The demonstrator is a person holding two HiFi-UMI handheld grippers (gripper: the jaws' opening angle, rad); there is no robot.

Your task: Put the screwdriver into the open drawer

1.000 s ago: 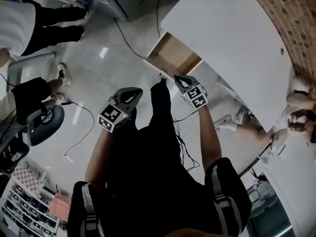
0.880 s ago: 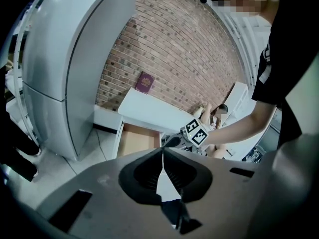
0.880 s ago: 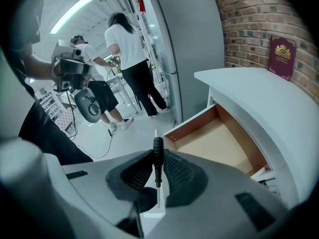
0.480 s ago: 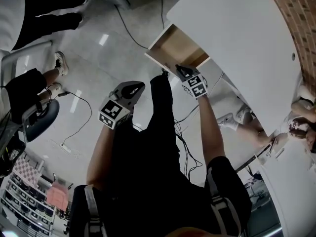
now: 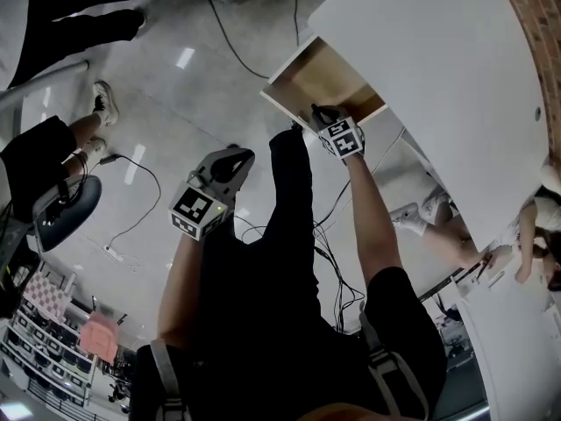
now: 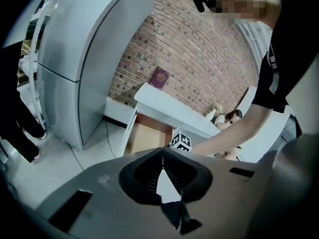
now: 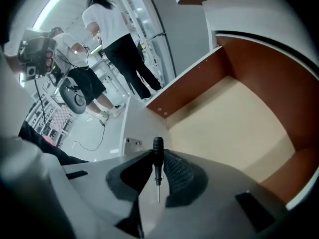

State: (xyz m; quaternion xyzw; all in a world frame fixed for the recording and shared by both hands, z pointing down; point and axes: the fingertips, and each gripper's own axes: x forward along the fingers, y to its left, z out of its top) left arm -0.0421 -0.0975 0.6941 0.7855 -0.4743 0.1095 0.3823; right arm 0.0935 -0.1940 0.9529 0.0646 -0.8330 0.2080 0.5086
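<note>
A small black-handled screwdriver [image 7: 157,158] with a thin metal shaft is clamped between the jaws of my right gripper [image 7: 157,169], handle pointing forward. That right gripper [image 5: 326,117] hangs over the front edge of the open drawer [image 5: 329,84], a pale wooden box with brown sides [image 7: 234,123] pulled out from under the white desk [image 5: 438,77]. The drawer looks bare inside. My left gripper [image 5: 230,163] hangs lower left over the floor; its jaws meet at the tips [image 6: 162,156] with nothing held. The open drawer [image 6: 147,136] shows far ahead in the left gripper view.
A brick wall [image 6: 199,68] backs the desk, with a dark red book [image 6: 160,77] on top. A tall grey cabinet [image 6: 79,68] stands left of the desk. Cables [image 5: 140,209] trail on the shiny floor. People [image 7: 112,39] and an office chair [image 5: 66,213] are at the left.
My right gripper has carried the screwdriver forward from just short of the drawer front to over its front edge. The left gripper has hardly moved.
</note>
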